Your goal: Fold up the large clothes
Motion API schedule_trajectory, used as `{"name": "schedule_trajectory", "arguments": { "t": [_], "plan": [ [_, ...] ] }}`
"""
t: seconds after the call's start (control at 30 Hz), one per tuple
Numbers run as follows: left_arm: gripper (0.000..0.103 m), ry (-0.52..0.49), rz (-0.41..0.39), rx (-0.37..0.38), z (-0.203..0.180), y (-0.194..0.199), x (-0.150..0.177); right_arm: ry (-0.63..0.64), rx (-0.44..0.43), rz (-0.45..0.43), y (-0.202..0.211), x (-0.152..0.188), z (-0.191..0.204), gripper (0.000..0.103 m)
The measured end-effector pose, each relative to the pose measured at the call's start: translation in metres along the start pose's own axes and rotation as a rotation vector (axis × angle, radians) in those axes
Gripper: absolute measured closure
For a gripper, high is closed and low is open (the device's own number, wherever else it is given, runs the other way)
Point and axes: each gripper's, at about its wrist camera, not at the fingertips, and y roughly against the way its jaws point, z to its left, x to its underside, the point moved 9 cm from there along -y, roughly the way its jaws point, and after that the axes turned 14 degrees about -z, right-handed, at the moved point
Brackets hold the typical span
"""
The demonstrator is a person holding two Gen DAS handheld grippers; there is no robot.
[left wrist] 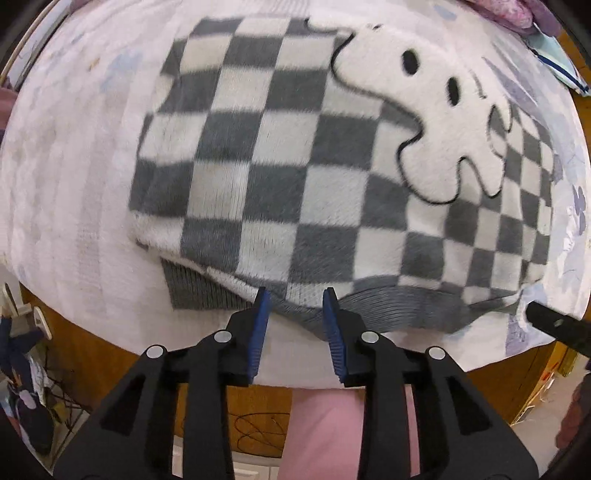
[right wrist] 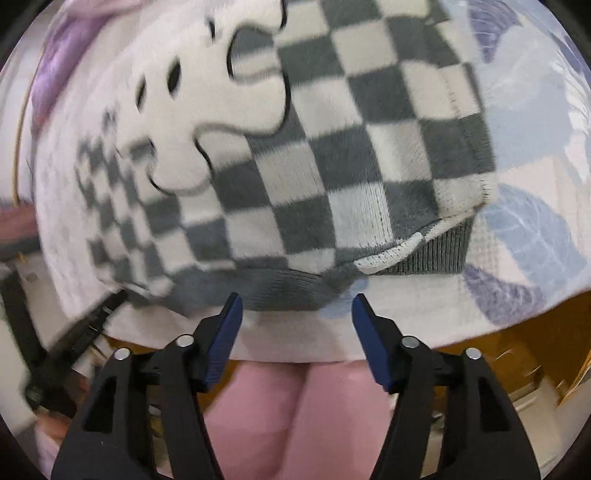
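A grey and white checkered sweater (left wrist: 280, 158) with a fluffy white ghost patch (left wrist: 417, 110) lies folded on a pale floral sheet. Its grey ribbed hem (left wrist: 388, 306) faces me. My left gripper (left wrist: 297, 299) is open, its blue pads just at the hem's near edge, holding nothing. In the right wrist view the same sweater (right wrist: 314, 177) fills the frame, ghost patch (right wrist: 192, 122) at upper left. My right gripper (right wrist: 297, 306) is open wide just short of the ribbed hem (right wrist: 280, 291). The right gripper's black tip (left wrist: 554, 325) shows at the left view's right edge.
The sheet (left wrist: 74, 184) covers a wooden table whose brown edge (left wrist: 92, 343) runs below the grippers. Purple and blue cloth (left wrist: 535, 22) lies at the far right corner. Clutter and cables (left wrist: 29, 387) sit on the floor at left. The person's pink trousers (right wrist: 295, 417) are below.
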Motion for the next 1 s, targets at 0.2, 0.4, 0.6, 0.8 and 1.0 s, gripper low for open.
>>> {"name": "schedule_trajectory", "arguments": {
  "t": [0.2, 0.4, 0.6, 0.8, 1.0],
  "plan": [
    [0.049, -0.046, -0.045, 0.017, -0.040, 0.038, -0.040, 0.007, 0.006, -0.097, 0.048, -0.021, 0.027, 0.015],
    [0.044, -0.047, -0.103, 0.064, -0.064, 0.067, -0.080, -0.039, 0.019, -0.173, 0.082, -0.040, 0.020, 0.009],
    [0.029, -0.056, -0.141, 0.105, -0.092, 0.085, -0.105, -0.123, -0.014, -0.240, 0.105, -0.057, 0.000, 0.009],
    [0.021, -0.044, -0.189, 0.121, -0.124, 0.098, -0.128, -0.082, -0.004, -0.294, 0.122, -0.094, -0.030, 0.008],
    [0.019, 0.005, -0.216, 0.073, -0.141, 0.103, -0.145, -0.013, -0.026, -0.297, 0.123, -0.142, -0.053, 0.008]
  ]
}}
